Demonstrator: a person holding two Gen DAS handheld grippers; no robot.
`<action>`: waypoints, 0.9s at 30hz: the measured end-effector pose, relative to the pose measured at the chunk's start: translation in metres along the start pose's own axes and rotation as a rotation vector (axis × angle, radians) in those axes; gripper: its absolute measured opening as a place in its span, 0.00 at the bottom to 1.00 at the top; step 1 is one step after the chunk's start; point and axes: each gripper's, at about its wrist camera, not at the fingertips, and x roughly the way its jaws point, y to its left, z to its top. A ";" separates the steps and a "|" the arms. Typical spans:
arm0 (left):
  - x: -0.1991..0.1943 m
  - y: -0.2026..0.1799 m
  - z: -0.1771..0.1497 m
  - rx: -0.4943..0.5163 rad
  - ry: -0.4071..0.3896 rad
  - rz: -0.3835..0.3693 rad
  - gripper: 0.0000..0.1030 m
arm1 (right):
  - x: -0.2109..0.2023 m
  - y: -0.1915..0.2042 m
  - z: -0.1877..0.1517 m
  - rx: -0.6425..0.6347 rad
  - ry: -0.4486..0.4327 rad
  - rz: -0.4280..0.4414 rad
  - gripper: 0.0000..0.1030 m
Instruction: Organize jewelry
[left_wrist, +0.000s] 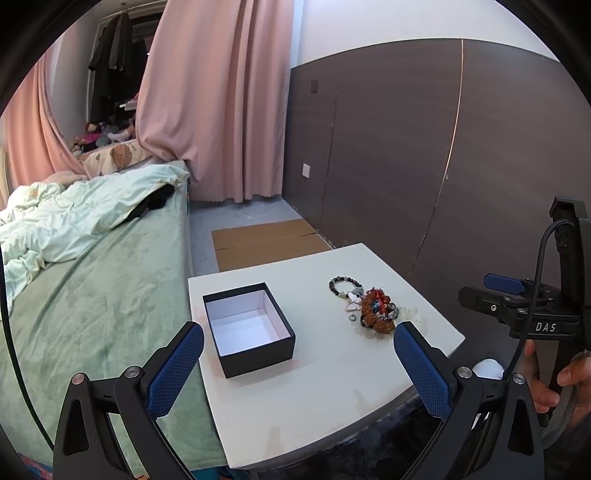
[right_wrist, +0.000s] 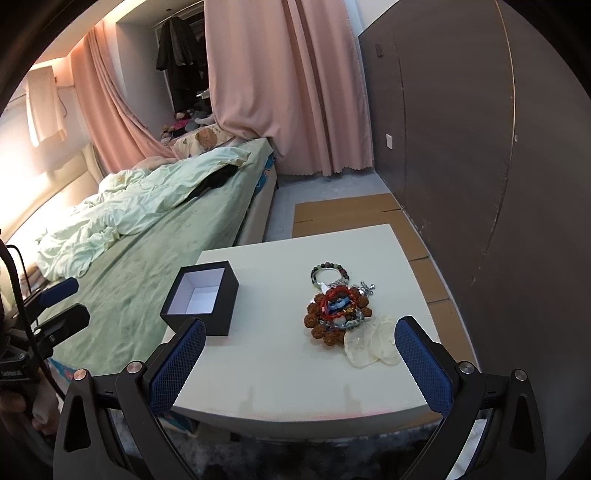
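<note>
Right of centre in the left wrist view, a heap of jewelry (left_wrist: 371, 304) lies on the white surface (left_wrist: 332, 369): a bracelet of dark beads (left_wrist: 344, 285) at the far end, a ring of large brown beads (left_wrist: 375, 314) with red cord across it nearer the camera, and a small metal ring (left_wrist: 351, 317) just beside it. In the right wrist view some clear, pale pieces (right_wrist: 373, 343) touch the near edge of the heap. Left of the jewelry and well apart from it stands a black box (left_wrist: 249, 328), lid off, its white inside showing.

At the bottom of the left wrist view, the left hand-held gripper (left_wrist: 298, 352) hangs above the near part of the surface with its blue fingers (left_wrist: 177, 369) spread wide and nothing between them. The right hand-held gripper (right_wrist: 300, 350) is likewise spread wide and carries nothing; its fingers frame the near end of the heap.

Beyond the surface, a bed (left_wrist: 92, 288) with a green cover fills the left of the frame, flattened cardboard (left_wrist: 266, 240) lies on the floor, and pink curtains (left_wrist: 221, 99) hang at the upper centre.
</note>
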 end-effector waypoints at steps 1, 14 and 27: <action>0.000 0.000 0.000 0.000 -0.001 0.000 1.00 | 0.000 0.000 0.000 0.000 0.000 0.003 1.00; 0.008 -0.002 0.003 -0.030 0.006 -0.015 1.00 | -0.002 -0.001 0.002 0.033 0.019 0.023 1.00; 0.053 -0.013 0.017 -0.088 0.069 -0.055 0.96 | 0.020 -0.041 0.009 0.240 0.094 0.099 1.00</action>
